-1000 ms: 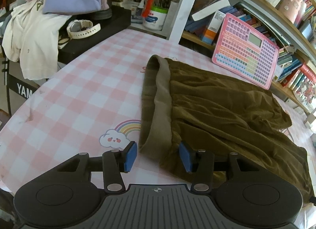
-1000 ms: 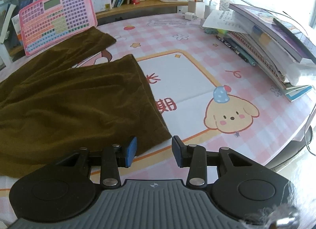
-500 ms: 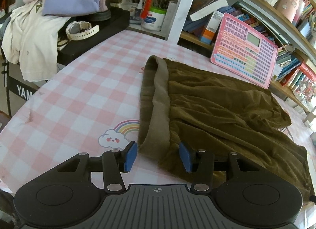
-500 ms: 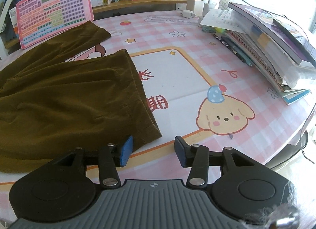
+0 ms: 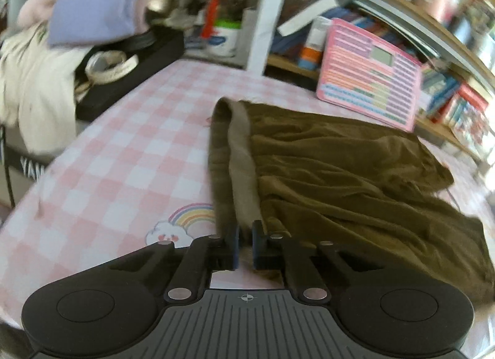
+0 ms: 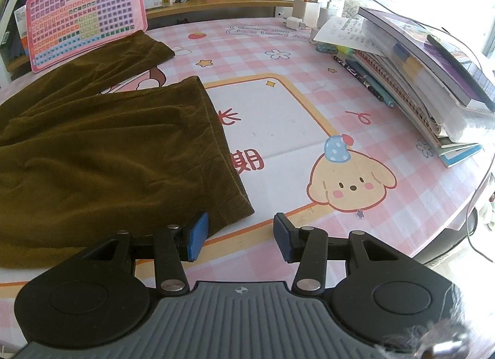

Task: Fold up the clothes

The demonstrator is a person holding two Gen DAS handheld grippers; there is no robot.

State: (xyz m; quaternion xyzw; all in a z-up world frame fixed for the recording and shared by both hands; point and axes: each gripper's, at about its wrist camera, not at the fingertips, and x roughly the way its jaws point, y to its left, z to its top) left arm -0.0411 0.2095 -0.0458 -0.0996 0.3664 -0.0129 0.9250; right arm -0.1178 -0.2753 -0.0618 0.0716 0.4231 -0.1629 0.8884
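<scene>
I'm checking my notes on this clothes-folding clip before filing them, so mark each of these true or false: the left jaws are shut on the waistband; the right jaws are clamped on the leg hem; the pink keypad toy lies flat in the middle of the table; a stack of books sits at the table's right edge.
1. The left gripper has its jaws shut on the waistband of the brown shorts. True.
2. The right gripper is clamped on the leg hem. False: its jaws stand open, and the hem corner lies just ahead of them, ungripped.
3. The pink keypad toy lies flat mid-table. False: it leans against the shelf at the back.
4. A stack of books sits at the table's right edge. True.
</scene>
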